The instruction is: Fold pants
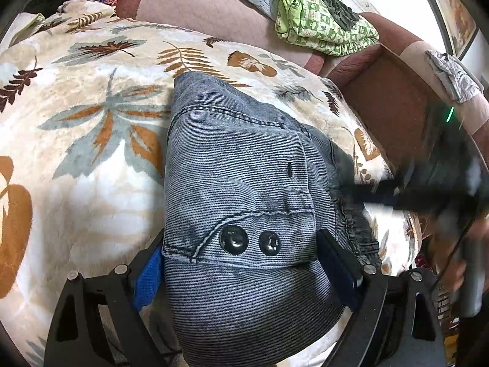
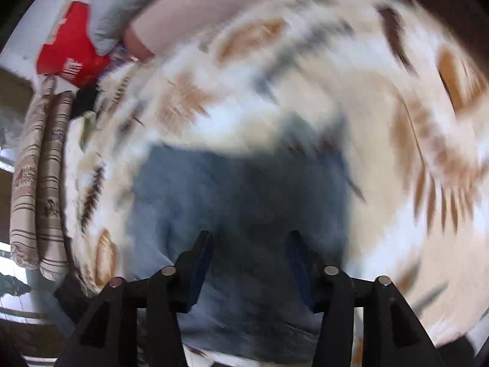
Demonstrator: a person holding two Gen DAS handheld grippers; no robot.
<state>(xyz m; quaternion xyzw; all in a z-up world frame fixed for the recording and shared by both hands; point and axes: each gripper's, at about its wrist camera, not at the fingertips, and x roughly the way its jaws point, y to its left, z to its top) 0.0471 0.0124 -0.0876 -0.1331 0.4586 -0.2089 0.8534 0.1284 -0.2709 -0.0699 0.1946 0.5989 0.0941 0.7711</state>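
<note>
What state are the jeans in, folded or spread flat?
Folded. The jeans lie as a compact, layered bundle on the leaf-print blanket, waistband buttons on top, no legs stretched out.

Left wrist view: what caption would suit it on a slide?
Folded grey-blue corduroy pants on a leaf-print blanket, waistband end between the left gripper fingers.

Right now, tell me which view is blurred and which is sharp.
Left wrist view: mostly sharp, the jeans show their weave and two buttons; only the right gripper at the right edge is smeared. Right wrist view: blanket and jeans streaked by motion blur, gripper fingers crisp.
</note>
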